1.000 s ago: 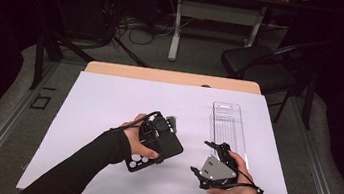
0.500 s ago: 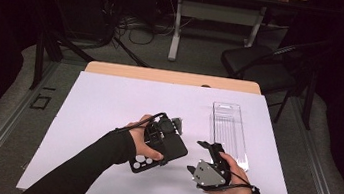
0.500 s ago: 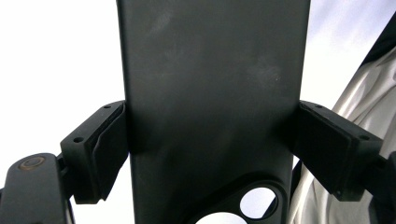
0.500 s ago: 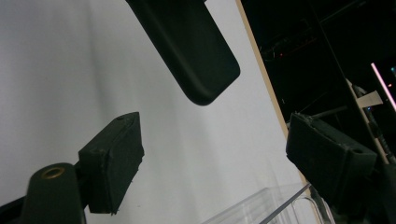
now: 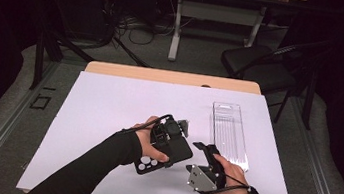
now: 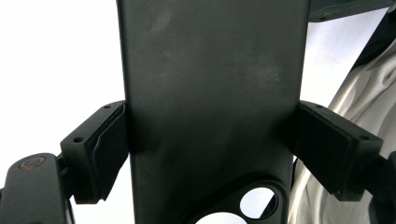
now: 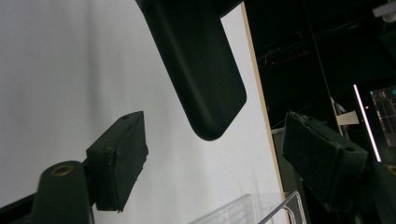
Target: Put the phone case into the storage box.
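Observation:
A flat black phone case [image 5: 176, 154] with round cut-outs at one end hangs above the white table cover. My left gripper [image 5: 168, 138] is shut on it. In the left gripper view both pads [image 6: 108, 148] press the long edges of the case [image 6: 212, 84], at the left gripper [image 6: 212, 149]. My right gripper [image 5: 206, 149] sits just right of the case, jaws apart and just closing a little. In the right gripper view the rounded end of the case [image 7: 196, 70] hangs beyond the right gripper [image 7: 224, 168], touching neither pad.
A long clear plastic tray [image 5: 228, 132] lies at the right of the white cover [image 5: 108, 104]; its corner [image 7: 252, 210] shows under the right jaws. The table's wooden far edge [image 5: 172, 77] borders a dark floor with a chair [image 5: 260, 63].
The right gripper has swung its jaws away from the clear tray and leftwards, close to the case's end. The left hand with the case has shifted slightly toward it.

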`<state>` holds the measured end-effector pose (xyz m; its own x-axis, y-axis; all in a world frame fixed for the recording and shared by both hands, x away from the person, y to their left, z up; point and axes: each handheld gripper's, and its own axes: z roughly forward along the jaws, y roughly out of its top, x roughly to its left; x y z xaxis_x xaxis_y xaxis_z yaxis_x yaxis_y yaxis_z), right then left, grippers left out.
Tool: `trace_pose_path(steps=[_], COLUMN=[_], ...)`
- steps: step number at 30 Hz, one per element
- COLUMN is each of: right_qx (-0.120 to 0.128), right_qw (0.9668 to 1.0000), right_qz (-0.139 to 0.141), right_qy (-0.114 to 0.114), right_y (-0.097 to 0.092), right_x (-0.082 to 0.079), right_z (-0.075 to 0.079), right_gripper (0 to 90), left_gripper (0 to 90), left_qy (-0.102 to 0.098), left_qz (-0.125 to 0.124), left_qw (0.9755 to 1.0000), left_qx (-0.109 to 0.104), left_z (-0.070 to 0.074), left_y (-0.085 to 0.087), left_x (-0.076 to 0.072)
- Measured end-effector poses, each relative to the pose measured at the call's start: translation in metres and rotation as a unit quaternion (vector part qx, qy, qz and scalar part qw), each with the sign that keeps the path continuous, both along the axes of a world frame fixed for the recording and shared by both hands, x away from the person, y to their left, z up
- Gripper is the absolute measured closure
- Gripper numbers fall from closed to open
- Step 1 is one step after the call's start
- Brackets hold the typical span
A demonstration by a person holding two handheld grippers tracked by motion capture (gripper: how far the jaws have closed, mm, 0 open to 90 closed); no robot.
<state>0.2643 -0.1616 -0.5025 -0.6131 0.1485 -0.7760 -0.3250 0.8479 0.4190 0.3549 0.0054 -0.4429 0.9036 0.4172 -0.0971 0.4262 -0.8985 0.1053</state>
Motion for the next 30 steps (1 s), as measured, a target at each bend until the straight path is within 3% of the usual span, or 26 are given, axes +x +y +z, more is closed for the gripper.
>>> trace_pose_path(steps=[15, 30], right_qx=[-0.035, -0.061], right_qw=[0.9981, 0.9946], right_qz=[0.018, 0.03], right_qy=[-0.048, -0.077], right_y=[0.005, 0.009], right_x=[-0.003, -0.003], right_z=[-0.005, -0.01], right_gripper=[26.8, 36.6], left_gripper=[14.8, 14.8], left_qy=[0.01, 0.02], left_qz=[-0.005, -0.018], left_qw=[0.9999, 0.9996], left_qx=[-0.008, -0.011], left_z=[0.003, 0.002], left_y=[-0.008, -0.019], left_x=[-0.002, -0.006])
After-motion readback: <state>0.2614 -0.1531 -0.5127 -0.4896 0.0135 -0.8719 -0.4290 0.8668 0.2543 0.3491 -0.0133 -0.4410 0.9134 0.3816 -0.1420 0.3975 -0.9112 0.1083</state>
